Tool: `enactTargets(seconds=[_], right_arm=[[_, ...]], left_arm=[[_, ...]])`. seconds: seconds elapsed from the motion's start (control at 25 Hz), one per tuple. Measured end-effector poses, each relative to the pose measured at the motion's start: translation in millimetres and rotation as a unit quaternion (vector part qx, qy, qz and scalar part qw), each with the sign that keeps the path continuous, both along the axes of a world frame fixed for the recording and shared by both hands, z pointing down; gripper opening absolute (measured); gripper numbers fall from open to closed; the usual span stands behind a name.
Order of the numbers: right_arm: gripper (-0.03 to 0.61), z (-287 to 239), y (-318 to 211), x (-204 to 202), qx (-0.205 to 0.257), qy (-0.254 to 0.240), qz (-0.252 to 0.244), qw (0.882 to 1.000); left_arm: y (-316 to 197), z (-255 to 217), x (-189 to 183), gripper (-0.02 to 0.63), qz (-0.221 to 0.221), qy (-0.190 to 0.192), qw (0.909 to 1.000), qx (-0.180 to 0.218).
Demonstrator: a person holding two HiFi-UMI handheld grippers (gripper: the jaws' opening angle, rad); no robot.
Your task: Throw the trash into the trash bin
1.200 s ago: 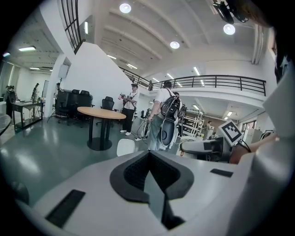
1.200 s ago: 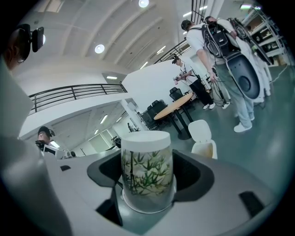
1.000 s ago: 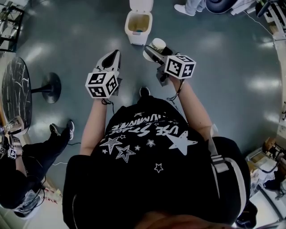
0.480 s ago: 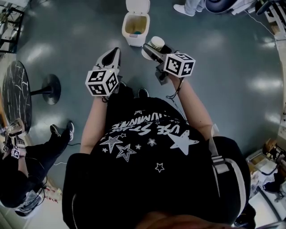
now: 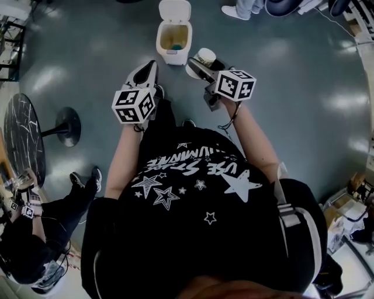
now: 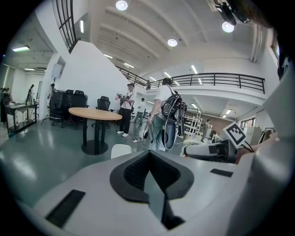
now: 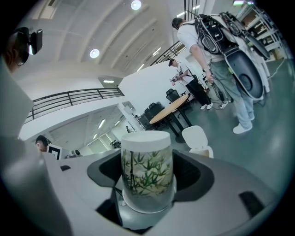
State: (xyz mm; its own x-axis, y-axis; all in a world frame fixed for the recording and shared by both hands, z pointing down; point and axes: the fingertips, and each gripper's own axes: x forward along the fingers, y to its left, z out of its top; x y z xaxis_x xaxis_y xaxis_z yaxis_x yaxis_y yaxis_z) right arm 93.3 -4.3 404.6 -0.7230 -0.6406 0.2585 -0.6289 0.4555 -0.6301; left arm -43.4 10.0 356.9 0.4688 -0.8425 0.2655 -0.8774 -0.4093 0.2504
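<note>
1. The glossy grey-green floor (image 5: 304, 76) mirrors the ceiling lights
2. A white trash bin (image 5: 168, 56) stands on it, lid up
3. A dark pedestal table (image 5: 23, 140) stands at left on its round base (image 5: 69, 125)

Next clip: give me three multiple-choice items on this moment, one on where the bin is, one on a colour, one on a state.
1. Where is the trash bin?
A. on a round table
B. on the floor ahead of both grippers
C. behind the person

2. What colour is the leaf print on the cup?
A. red
B. blue
C. green

3. How is the left gripper?
A. fingers together, nothing held
B. shut on the cup
C. wide open

Answers:
1 B: the head view shows it standing on the floor beyond the grippers, its lid up.
2 C: green leaves show on the cup in the right gripper view.
3 A: the left gripper view shows the fingers meeting with nothing between them. It is the right gripper that holds the cup.
</note>
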Motion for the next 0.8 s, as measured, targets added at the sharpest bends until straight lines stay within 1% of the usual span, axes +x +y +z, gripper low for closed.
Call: enactTargets(seconds=[0.24, 0.6, 0.8], right_arm=[[0.324, 1, -30, -10, 0.003, 0.015, 0.008, 1.0], [0.325, 20, -83, -32, -0.026, 0.021, 0.017, 0.999], [0.325, 25, -126, -50, -0.035, 0.029, 0.035, 0.998]], left_arm=[[-37, 6, -7, 0.011, 0.01, 0.008, 0.9999, -0.003], [-96, 17, -25, 0.011, 0.028, 0.018, 0.9992, -0.021], [-143, 23, -40, 0.011, 0.047, 0.019, 0.9982, -0.033]])
